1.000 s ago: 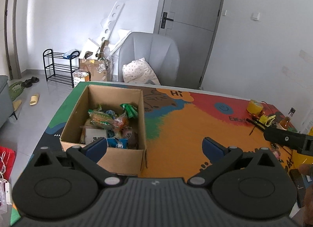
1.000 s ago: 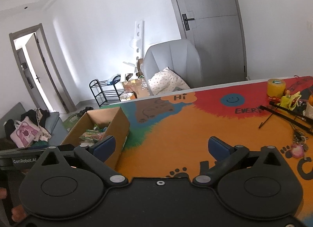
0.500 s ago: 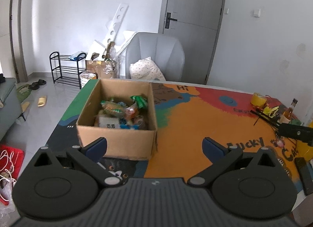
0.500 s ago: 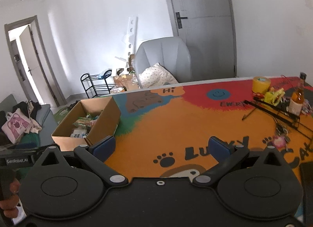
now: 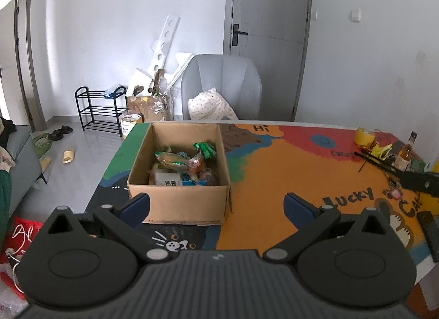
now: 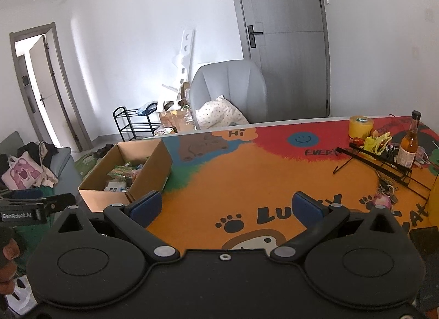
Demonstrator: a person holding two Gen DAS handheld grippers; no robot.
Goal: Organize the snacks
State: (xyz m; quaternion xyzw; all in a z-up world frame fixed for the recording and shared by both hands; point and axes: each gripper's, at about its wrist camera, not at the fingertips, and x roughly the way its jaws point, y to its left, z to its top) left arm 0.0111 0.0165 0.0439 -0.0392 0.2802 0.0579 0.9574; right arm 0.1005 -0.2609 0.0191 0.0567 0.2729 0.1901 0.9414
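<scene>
1. Left gripper (image 5: 216,205) and right gripper (image 6: 225,207) both gape wide, holding nothing.
2. Snack packets (image 5: 183,166) lie in the cardboard box (image 5: 178,203), at eleven o'clock from the left gripper.
3. I'd approach from above, clearing the rim.

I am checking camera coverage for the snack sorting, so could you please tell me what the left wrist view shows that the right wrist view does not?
Only the left wrist view looks down into the cardboard box, showing the snack packets clearly, plus slippers on the floor. Only the right wrist view shows the pink bag on the sofa, the paw print on the mat and the open doorway. Both share the box, the grey chair, the yellow tape roll, the bottle and an open, empty claw.
</scene>
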